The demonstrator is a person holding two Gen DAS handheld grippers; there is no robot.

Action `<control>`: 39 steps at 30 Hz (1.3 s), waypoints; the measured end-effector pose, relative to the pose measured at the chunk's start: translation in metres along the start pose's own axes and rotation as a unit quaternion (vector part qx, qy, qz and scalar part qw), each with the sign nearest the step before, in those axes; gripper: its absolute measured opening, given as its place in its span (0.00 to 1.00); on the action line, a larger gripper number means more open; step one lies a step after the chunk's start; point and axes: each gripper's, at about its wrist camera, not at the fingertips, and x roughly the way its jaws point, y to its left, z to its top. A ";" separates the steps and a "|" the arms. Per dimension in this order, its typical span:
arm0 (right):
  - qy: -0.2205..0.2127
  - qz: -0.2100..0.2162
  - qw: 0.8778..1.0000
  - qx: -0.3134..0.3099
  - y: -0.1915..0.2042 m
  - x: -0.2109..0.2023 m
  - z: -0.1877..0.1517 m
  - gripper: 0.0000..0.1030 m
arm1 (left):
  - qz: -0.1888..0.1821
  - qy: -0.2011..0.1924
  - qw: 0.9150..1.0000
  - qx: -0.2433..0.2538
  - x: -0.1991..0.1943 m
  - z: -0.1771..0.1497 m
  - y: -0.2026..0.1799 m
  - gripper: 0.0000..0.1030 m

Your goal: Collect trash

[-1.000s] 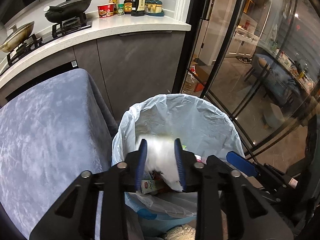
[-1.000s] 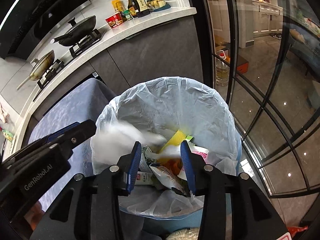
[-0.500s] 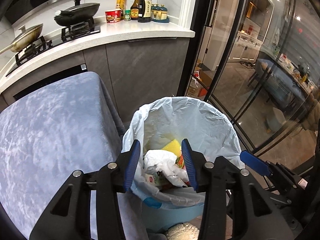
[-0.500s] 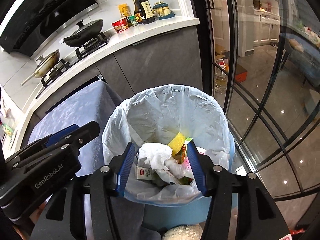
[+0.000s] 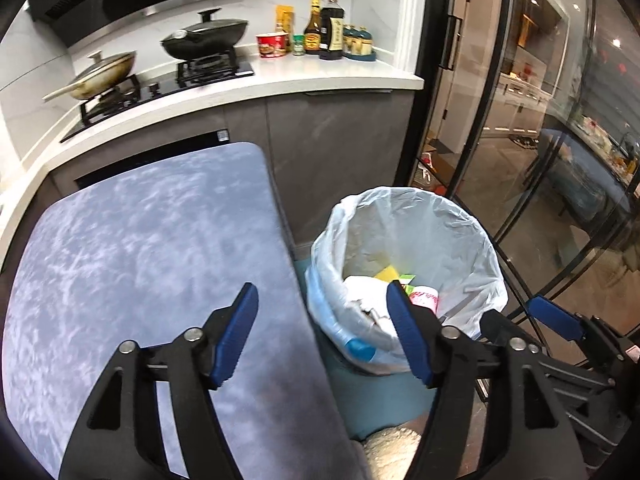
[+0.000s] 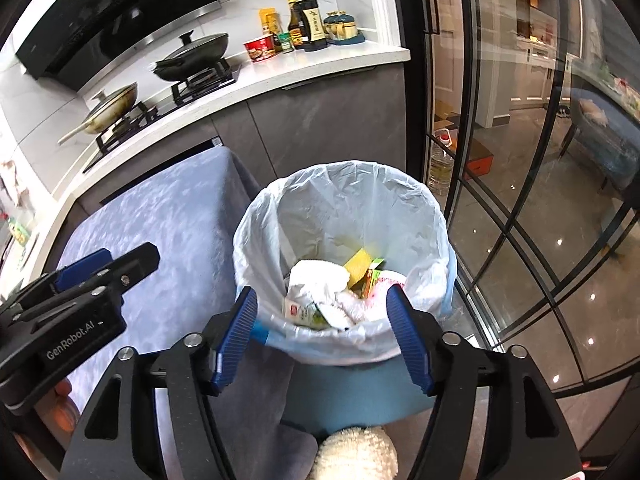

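Observation:
A bin lined with a white bag [image 5: 420, 216] [image 6: 340, 208] stands on the floor beside a table under a grey-blue cloth [image 5: 152, 248]. Inside lie crumpled white paper [image 6: 320, 278], a yellow sponge [image 6: 360, 260], small cartons and wrappers. My left gripper [image 5: 322, 332] hangs over the table's edge and the bin's left rim. Its jaws are opening, with nothing between them. My right gripper [image 6: 320, 332] hovers above the bin's near rim, its jaws also opening and holding nothing. Each gripper shows at the edge of the other's view.
Behind the bin runs a white counter [image 5: 320, 76] with a stove, two pans [image 5: 204, 38] and bottles [image 5: 330, 28]. Black-framed glass doors [image 6: 500, 200] close off the right side. A fluffy white thing [image 6: 356, 452] lies on the floor by the blue bin body [image 6: 352, 392].
Both grippers rose and drew back from the bin, the left one shifting left over the table. Both jaws widened. The white paper seen between the left jaws now lies in the bin.

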 end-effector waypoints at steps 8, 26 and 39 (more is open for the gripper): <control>0.003 0.000 0.999 -0.036 0.022 -0.022 -0.023 0.73 | 0.027 -0.003 1.000 -0.010 -0.028 -0.023 0.016 0.75; 0.013 0.002 0.997 -0.074 0.052 -0.039 -0.045 0.84 | 0.068 0.000 0.997 -0.042 -0.059 -0.056 0.045 0.87; 0.010 -0.004 0.997 -0.080 0.050 -0.039 -0.054 0.93 | 0.086 0.007 0.995 -0.055 -0.061 -0.070 0.052 0.90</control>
